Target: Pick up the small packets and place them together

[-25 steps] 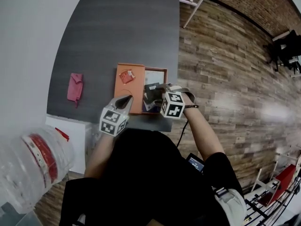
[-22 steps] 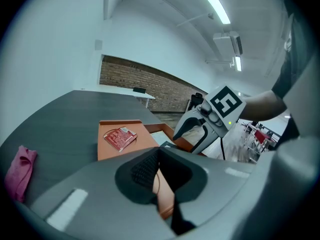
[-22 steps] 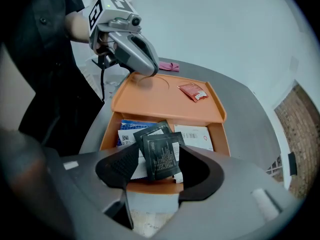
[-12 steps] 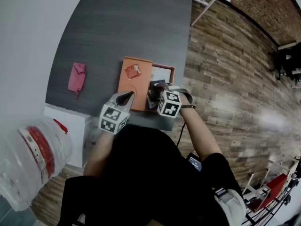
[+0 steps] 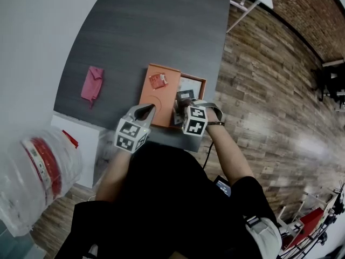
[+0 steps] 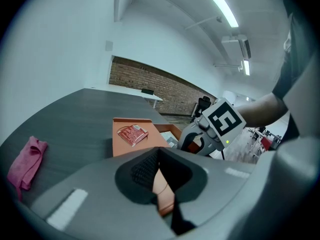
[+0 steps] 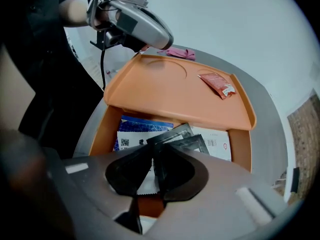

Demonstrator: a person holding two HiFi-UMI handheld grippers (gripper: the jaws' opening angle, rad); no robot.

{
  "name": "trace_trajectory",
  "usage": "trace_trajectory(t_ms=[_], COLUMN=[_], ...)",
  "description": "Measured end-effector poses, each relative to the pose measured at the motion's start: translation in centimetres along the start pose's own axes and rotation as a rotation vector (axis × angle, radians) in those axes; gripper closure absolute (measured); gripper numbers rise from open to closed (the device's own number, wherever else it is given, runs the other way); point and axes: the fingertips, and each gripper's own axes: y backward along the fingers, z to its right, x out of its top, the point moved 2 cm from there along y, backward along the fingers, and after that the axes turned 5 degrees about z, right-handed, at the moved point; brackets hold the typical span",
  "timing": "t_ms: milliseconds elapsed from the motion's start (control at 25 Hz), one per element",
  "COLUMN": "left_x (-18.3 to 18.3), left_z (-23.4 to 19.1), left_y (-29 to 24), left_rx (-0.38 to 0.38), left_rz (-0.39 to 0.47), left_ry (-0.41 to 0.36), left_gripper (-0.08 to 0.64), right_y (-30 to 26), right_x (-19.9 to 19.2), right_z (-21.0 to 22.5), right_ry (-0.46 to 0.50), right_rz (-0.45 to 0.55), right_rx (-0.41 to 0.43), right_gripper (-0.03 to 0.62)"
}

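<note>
An orange tray-like lid (image 5: 156, 99) lies on the dark grey table with a small red packet (image 5: 158, 80) on it. Beside it on the right stands the open orange box (image 7: 101, 129), which holds a blue-and-white packet (image 7: 134, 127), a white packet (image 7: 216, 140) and dark packets (image 7: 176, 135). My right gripper (image 5: 178, 108) points steeply down into the box. Its jaws have just been closing, and they are now shut on a dark packet's near edge (image 7: 152, 151). My left gripper (image 5: 150, 108) hovers over the lid's near edge, tips together and nothing held (image 6: 159, 151).
A pink cloth (image 5: 92, 84) lies on the table, left of the lid. The box sits near the table's front right corner, with wood floor beyond. A clear water jug (image 5: 38, 177) with a red label stands low on the left beside a white cabinet (image 5: 86, 139).
My right gripper has sunk into the box and its jaws have closed on a dark packet. The left gripper has stayed over the lid's near edge.
</note>
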Motion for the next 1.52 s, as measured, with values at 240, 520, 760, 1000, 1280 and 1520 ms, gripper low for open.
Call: trace_trajectory(t_ms=[240,520,760,1000,1280,1520], left_x=[-0.3,-0.1,0.8,0.9,2.1,3.6], left_z=[0.0,-0.2,0.0,0.2,0.0,-0.5], left_y=[0.1,-0.1,-0.5,-1.2,-2.0,-2.2], left_rx=[0.005,0.008,-0.004,-0.016,-0.018,-0.001], left_rz=[-0.011,-0.008,0.003,-0.010,0.004,0.028], left_ry=[-0.001,-0.005,-0.028,-0.043,-0.067,-0.087], left_gripper=[0.560,0.560,0.560,0.560,0.560,0.560], right_y=[0.5,1.8,3.0,5.1,8.2,11.3], right_x=[0.6,1.1,1.6,2.3,3.2,4.4], right_z=[-0.1,0.2,0.3,1.1,2.8,4.5], right_ry=[0.036,0.026,0.035,0.058,0.081,0.120], right_rz=[0.026,0.070,0.105,0.141,0.176,0.205], right_rx=[-0.024,-0.052,-0.092,-0.166,-0.262,-0.346], right_gripper=[0.578,0.589,0.591,0.591,0.591,0.591])
